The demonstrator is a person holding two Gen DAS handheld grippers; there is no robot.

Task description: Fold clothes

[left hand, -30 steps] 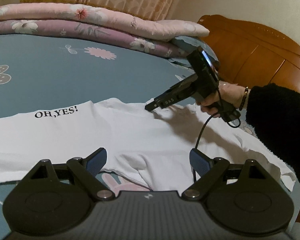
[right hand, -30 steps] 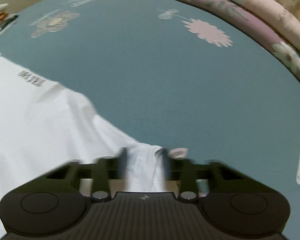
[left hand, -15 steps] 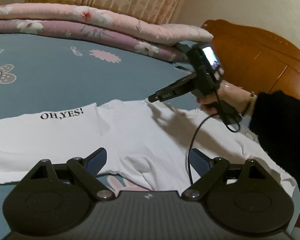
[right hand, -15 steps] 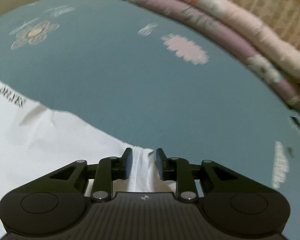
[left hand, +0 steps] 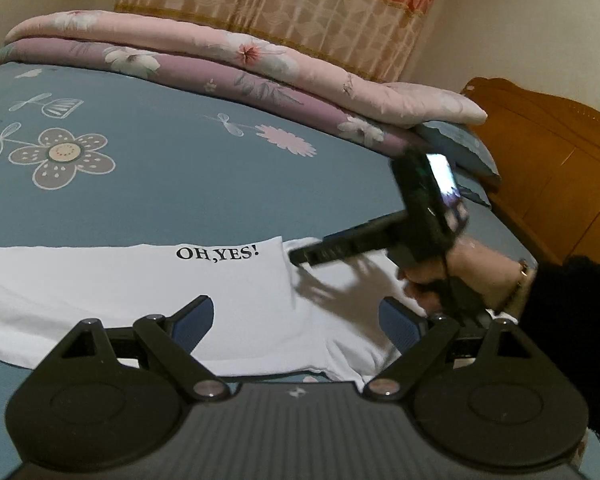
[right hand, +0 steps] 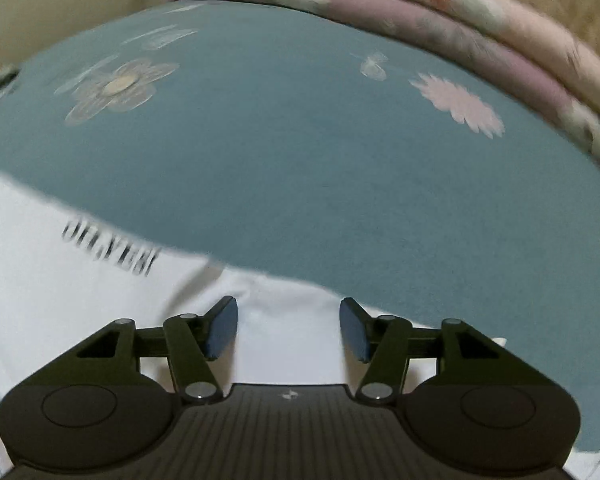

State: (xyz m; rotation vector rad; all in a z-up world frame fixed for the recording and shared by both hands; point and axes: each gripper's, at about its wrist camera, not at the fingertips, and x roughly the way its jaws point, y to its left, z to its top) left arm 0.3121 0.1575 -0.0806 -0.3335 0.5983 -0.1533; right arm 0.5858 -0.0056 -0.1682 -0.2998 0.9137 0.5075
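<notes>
We are holding the left gripper low over the near edge of the white T-shirt, its jaws spread wide and gripping nothing. Just beyond, we are opening the right gripper above the shirt's far edge, cloth lying beneath the pads, none pinched. The shirt is lying on the blue bedsheet with one fold seemingly laid; further folds are remaining. Farther off, folded quilts are lining the bed.

Likely a home bedroom: flowered bedsheet, folded quilts, wooden headboard, curtain.
</notes>
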